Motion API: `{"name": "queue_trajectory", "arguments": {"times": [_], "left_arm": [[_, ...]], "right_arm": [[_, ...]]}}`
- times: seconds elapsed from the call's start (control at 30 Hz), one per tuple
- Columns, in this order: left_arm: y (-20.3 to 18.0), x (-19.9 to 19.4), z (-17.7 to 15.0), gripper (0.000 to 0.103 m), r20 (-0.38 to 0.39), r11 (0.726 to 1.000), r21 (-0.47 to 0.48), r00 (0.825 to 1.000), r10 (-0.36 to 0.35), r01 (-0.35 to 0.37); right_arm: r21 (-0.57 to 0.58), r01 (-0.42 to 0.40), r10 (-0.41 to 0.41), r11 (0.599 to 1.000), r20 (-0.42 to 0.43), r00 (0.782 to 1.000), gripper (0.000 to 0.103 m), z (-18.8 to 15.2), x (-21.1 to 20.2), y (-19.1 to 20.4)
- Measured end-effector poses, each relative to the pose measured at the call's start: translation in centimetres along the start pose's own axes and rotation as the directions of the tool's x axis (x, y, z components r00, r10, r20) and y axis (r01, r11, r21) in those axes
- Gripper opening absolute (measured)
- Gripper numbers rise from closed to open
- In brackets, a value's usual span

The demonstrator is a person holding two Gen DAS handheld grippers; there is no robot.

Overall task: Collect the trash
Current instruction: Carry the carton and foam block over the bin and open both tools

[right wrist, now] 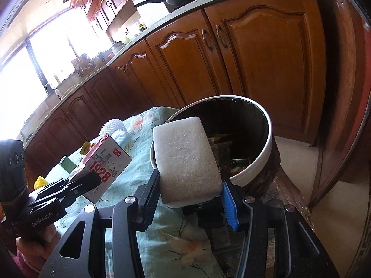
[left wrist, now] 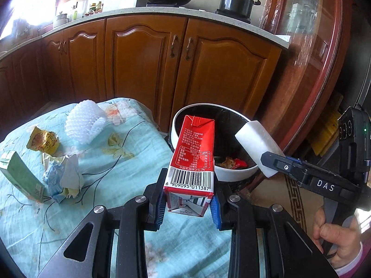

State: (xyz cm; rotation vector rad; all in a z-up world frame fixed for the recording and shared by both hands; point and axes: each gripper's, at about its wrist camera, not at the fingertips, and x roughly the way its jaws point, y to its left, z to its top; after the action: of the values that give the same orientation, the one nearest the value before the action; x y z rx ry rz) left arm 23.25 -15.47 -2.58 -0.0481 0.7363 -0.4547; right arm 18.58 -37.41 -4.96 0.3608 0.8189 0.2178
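Left gripper (left wrist: 189, 202) clamps the red milk carton (left wrist: 192, 157) by its base, long axis upright, tilted toward the bin (left wrist: 234, 173) just ahead. Right gripper (right wrist: 190, 194) grips the white foam block (right wrist: 186, 157), its far end already over the rim; the right is nearer to dropping.

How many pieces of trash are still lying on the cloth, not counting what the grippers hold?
4: white foam net at the far side, yellow wrapper, crumpled paper and green carton toward the left edge. More may be hidden behind the grippers.
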Motion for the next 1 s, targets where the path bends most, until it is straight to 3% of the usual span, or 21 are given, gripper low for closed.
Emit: {"name": "queue_trajectory", "arguments": {"times": [1.0], "left_arm": [[-3.4,8.8,5.3,0.030,-0.058,0.997,0.073,0.998,0.008,-0.004]], "right_arm": [[-0.054,0.102,-0.106,0.993,-0.070,0.992,0.050,4.2,4.0,-3.2]]}}
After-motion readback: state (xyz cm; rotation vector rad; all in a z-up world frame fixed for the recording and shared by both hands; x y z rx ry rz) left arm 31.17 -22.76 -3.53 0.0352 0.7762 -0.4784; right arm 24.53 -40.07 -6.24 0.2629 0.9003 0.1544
